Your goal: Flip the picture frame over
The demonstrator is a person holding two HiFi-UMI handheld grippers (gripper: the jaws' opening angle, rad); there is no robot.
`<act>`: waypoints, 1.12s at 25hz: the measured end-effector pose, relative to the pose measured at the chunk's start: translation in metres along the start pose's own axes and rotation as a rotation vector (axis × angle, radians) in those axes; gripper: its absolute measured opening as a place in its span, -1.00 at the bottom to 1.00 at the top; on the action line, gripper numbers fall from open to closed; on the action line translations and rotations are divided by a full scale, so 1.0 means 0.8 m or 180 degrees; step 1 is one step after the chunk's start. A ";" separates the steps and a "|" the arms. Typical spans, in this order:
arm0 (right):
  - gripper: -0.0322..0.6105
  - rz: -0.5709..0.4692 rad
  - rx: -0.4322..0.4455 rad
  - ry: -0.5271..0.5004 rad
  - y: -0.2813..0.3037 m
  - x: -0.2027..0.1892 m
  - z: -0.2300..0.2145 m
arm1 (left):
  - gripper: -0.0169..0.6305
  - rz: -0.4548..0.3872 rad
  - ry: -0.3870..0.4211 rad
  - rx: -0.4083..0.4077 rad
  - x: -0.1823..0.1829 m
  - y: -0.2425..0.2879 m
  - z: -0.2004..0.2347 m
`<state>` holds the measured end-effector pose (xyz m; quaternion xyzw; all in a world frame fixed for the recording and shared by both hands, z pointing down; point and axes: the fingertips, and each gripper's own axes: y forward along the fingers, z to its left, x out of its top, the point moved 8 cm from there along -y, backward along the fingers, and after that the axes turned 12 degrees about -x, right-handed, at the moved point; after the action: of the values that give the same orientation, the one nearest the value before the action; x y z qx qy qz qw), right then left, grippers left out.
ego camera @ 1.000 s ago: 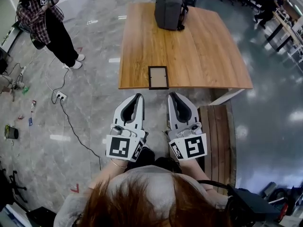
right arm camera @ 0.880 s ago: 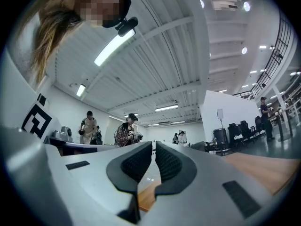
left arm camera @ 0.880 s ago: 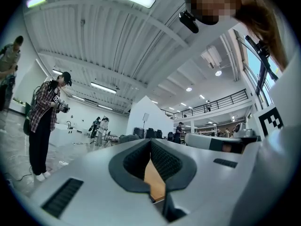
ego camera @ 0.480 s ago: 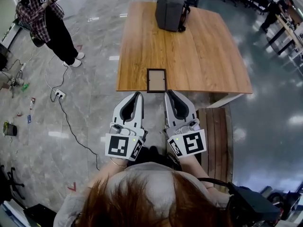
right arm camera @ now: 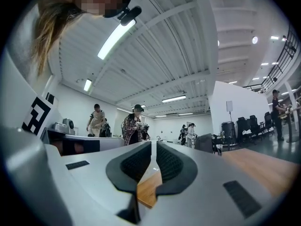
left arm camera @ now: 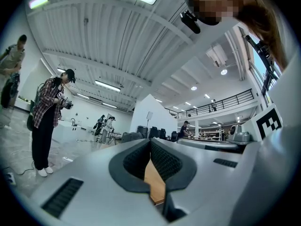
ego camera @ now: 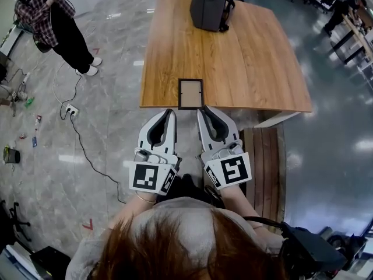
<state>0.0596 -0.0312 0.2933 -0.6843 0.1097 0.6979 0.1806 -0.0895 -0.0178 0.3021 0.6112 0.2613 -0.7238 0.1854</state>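
Picture frame point(ego camera: 190, 93) lies flat at the near edge of the wooden surface point(ego camera: 245, 57), long axis running away from me; which face is up I cannot tell. My left hand-held gripper point(ego camera: 171, 113) and right hand-held gripper point(ego camera: 202, 111) hover just short of it, both clenched and empty. A clumsy nudge could drag it off the edge.

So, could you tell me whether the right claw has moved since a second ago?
Yes. The right claw has come forward towards the table edge, and its tip is now almost at the picture frame.
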 end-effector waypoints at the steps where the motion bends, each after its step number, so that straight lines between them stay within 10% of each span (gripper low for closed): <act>1: -0.84 0.0013 0.0016 -0.0001 0.001 -0.002 0.001 | -0.93 0.0013 -0.0007 0.0008 -0.003 0.000 0.001; 28: -0.26 0.1482 -0.0787 0.3021 0.068 -0.303 -0.018 | -0.93 0.0629 -0.0209 0.0050 -0.093 -0.017 0.040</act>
<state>0.0504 -0.1111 0.5289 -0.8980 0.2450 0.3415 -0.1300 -0.1089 -0.0303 0.3813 0.6114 0.1879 -0.7236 0.2595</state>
